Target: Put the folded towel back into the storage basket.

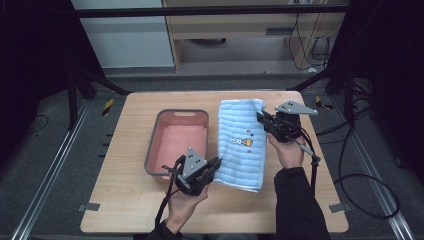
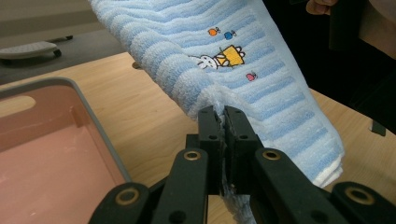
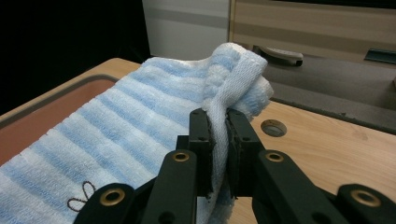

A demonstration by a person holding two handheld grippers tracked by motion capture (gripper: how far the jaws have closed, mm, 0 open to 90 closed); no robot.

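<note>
Blue striped towel point(image 1: 241, 145) runs top to bottom mid-frame, pink basin point(image 1: 176, 142) just left; left tongs point(image 1: 214, 167) and right tongs point(image 1: 263, 120) pinch opposite ends.

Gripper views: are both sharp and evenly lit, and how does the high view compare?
Left gripper view: blue striped terry towel crisp, background soft. Right gripper view: towel sharp near the tongs, left side black. High view: wooden table evenly lit, dark surroundings, no glare.
</note>
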